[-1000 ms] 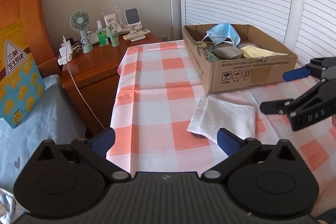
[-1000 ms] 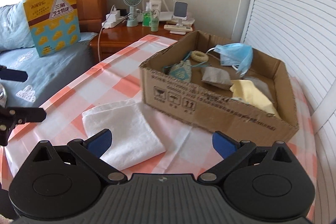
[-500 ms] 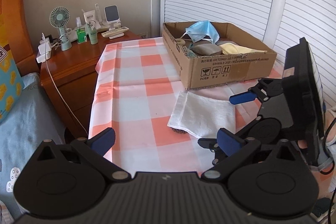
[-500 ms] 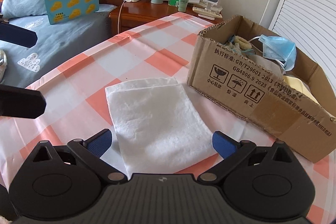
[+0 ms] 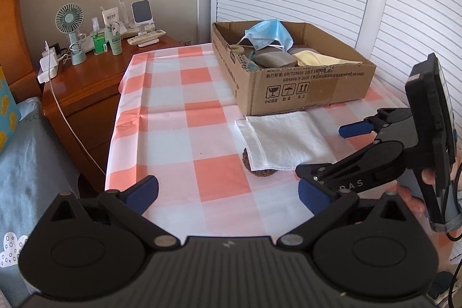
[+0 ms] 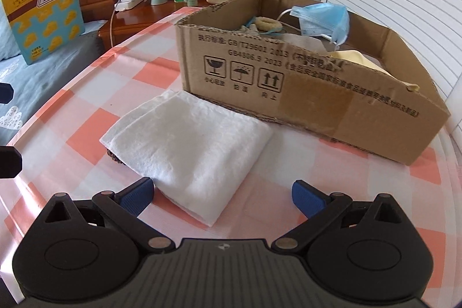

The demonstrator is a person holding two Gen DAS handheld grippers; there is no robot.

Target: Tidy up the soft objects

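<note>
Towel (image 6: 190, 146), white and folded, lies on the checked table (image 5: 179, 140) just in front of the cardboard box (image 6: 317, 97), and the right gripper (image 6: 221, 197), jaws wide open and empty like the left gripper (image 5: 228, 192), looks ready to pinch its near edge next.

Fluffy white cloth towel (image 6: 190, 146), matt corrugated cardboard box (image 6: 317, 100), smooth checked tablecloth (image 5: 184, 134), glossy wooden nightstand (image 5: 86, 82)
</note>
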